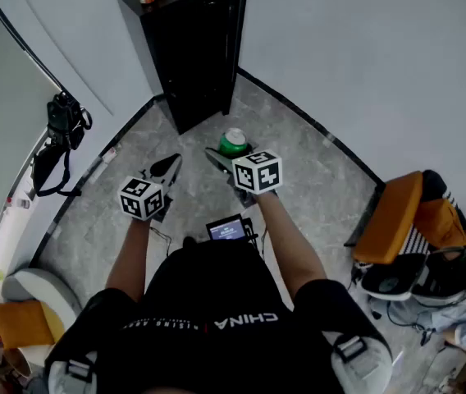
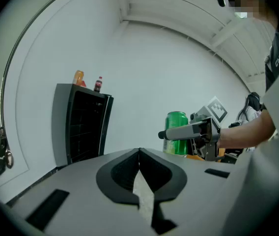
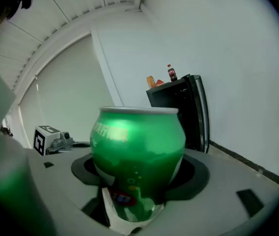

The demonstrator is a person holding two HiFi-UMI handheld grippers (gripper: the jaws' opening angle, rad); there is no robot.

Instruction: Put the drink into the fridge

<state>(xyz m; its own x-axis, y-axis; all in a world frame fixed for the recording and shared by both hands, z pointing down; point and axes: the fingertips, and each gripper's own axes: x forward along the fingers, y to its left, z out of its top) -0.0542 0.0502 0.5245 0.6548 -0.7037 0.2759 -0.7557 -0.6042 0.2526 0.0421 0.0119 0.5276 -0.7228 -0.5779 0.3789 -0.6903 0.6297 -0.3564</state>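
Before the black fridge [image 1: 196, 48] in the corner, whose door looks closed and whose inside does not show, the green drink can [image 3: 137, 151] sits pinched upright in the right gripper [image 1: 231, 149], well apart from it, while the left gripper [image 2: 139, 156] is pressed together and empty, so opening the door and placing the can are left.

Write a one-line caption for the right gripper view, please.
Right gripper holds a green can upright between its jaws, with the black fridge ahead.
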